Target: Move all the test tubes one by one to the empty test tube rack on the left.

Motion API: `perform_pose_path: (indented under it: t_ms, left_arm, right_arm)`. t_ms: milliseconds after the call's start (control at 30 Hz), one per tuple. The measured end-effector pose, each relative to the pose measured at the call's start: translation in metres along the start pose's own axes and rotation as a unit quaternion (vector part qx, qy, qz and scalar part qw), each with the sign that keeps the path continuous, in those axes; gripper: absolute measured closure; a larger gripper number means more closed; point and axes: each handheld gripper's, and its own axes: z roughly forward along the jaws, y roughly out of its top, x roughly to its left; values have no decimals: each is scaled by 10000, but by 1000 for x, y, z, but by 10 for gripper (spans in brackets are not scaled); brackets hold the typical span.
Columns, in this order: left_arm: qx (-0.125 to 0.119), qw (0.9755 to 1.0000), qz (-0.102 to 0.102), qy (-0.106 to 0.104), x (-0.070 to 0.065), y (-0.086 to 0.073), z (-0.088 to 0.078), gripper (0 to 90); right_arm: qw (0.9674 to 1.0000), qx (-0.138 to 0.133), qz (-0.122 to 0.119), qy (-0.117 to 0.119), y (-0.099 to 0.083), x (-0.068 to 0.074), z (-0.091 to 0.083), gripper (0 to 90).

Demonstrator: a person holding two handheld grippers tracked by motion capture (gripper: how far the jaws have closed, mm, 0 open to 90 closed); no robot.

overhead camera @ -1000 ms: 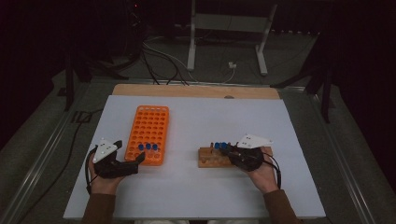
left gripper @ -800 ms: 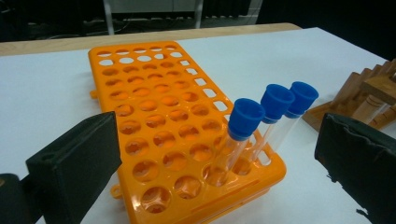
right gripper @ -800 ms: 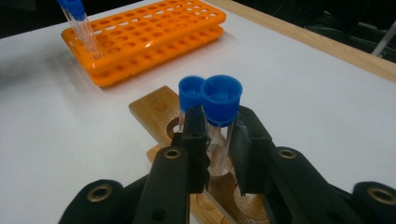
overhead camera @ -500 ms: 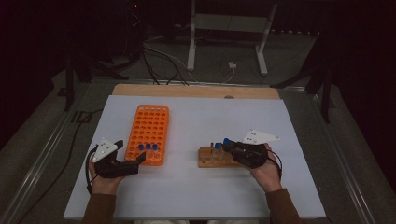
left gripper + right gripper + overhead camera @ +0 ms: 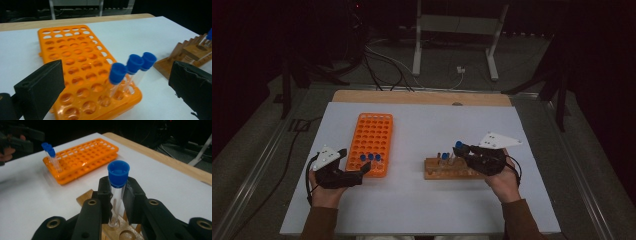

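The right gripper (image 5: 117,202) is clamped on a clear test tube (image 5: 117,195) with a blue cap, its two black jaws pressing the glass from either side just below the cap. The tube stands upright, its lower end at or just above a hole of the wooden rack (image 5: 447,169); contact cannot be determined. In the high view this gripper (image 5: 464,149) sits over the right end of that rack, where one more blue-capped tube (image 5: 445,157) stands. The left gripper (image 5: 117,82) is open, jaws wide apart, holding nothing. It sits at the near end of the orange rack (image 5: 75,57), and three blue-capped tubes (image 5: 132,67) stand in that rack's near rows, between the jaws but untouched. Both racks rest well apart on the white table (image 5: 422,125).
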Motion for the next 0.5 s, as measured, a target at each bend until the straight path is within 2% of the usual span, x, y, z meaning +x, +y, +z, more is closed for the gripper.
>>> perform_pose_path:
  t_ms: [300, 500]
  left_arm:
    - [-138, 9997, 27, -217, -9, 13, -2, 20]
    - [-213, 9989, 63, -414, -17, 19, 0, 58]
  right_arm:
    - [9999, -62, -13, 99, 10, 3, -8, 765]
    - [9998, -52, -1, 191, 12, 8, -6, 765]
